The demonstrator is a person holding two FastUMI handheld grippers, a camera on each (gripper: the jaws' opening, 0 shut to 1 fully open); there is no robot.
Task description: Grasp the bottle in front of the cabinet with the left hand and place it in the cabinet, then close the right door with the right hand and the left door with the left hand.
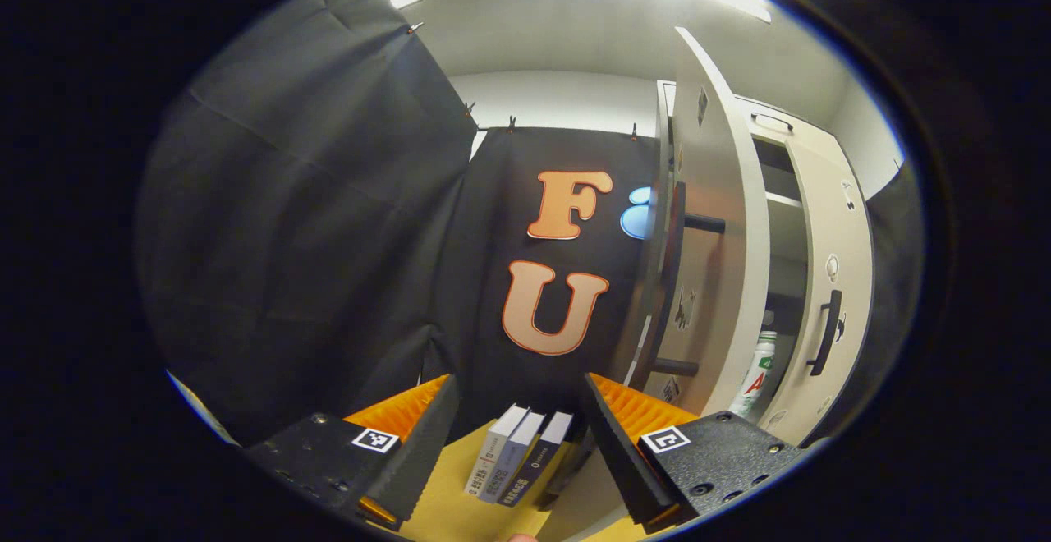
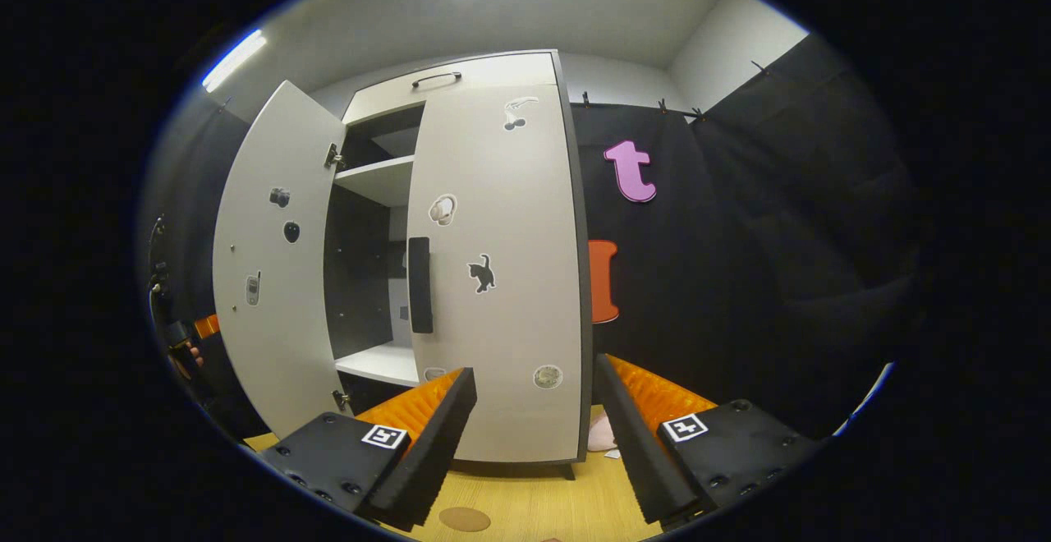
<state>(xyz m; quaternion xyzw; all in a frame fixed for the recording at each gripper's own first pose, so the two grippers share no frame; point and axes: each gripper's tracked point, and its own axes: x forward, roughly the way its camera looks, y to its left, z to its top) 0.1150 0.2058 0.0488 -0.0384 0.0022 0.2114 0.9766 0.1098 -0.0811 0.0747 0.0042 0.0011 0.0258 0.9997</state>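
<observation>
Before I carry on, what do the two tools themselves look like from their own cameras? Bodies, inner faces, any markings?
Both match. The left tool and right tool each have two black, textured blocks with screw heads, each carrying a small square black-and-white marker. From each block a wedge-shaped finger runs forward with a saw-toothed inner edge and ribbed backing. No cables are visible.

We see a cabinet [image 2: 493,279] with pale grey-beige doors, dark edges and black handles [image 2: 419,284], its right door [image 2: 501,263] dotted with small stickers, among them a black cat [image 2: 482,273], and its left door [image 2: 271,271] carrying small dark ones. Inside, in the left gripper view, the bottle [image 1: 755,374] is white with a green cap and red and green print. The tabletop [image 2: 525,509] is light yellow wood, and near the left door the three books [image 1: 517,456] show white, grey-blue and dark navy spines.
</observation>
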